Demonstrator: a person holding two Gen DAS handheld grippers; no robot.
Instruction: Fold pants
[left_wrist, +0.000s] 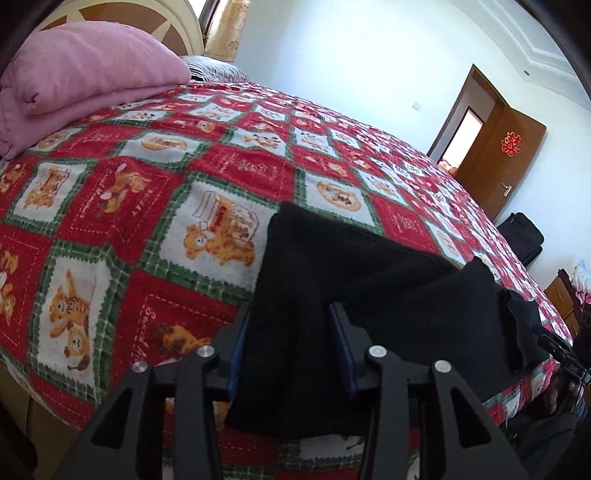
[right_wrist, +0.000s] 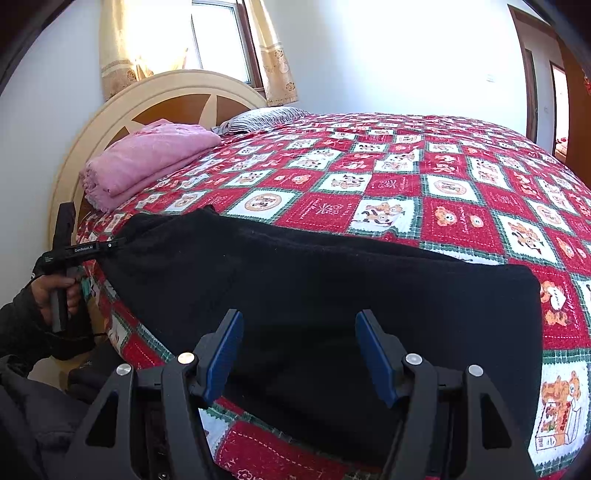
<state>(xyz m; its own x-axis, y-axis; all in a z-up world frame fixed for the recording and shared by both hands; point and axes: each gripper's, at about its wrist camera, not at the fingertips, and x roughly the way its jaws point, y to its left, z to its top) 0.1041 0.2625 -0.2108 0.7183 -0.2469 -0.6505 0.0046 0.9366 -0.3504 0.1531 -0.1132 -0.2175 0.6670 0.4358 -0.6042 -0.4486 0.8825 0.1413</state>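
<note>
Nearest the lens in the left wrist view: left gripper (left_wrist: 291, 332), blue-lined fingers (left_wrist: 341, 345) parted either side of a fold of the black pants (left_wrist: 354, 280). Cloth between the jaws, slack; whether the pads press on it cannot be told. Near edge of the fabric hanging a little over the bed's side.

Right wrist view: right gripper (right_wrist: 300, 345) held low over the pants (right_wrist: 314, 295), fingers (right_wrist: 373, 354) released, wide apart, nothing pinched between them. Black cloth beneath the gap only.

Pants spread flat along the near edge of the bed, folded into a long dark band, lying on the red, white and green checked bedspread (right_wrist: 388, 177) printed with bears.

Far left of the right view: a hand (right_wrist: 55, 291) in a dark sleeve gripping the handle of the other tool, at the pants' left end.

Further back: folded pink blanket (right_wrist: 147, 158) on the bedspread near the headboard (right_wrist: 110, 110), striped pillow (right_wrist: 258, 118) beside it. Behind that, curtained window (right_wrist: 218, 37). Open brown door (left_wrist: 495, 155) at the far wall in the left view.
</note>
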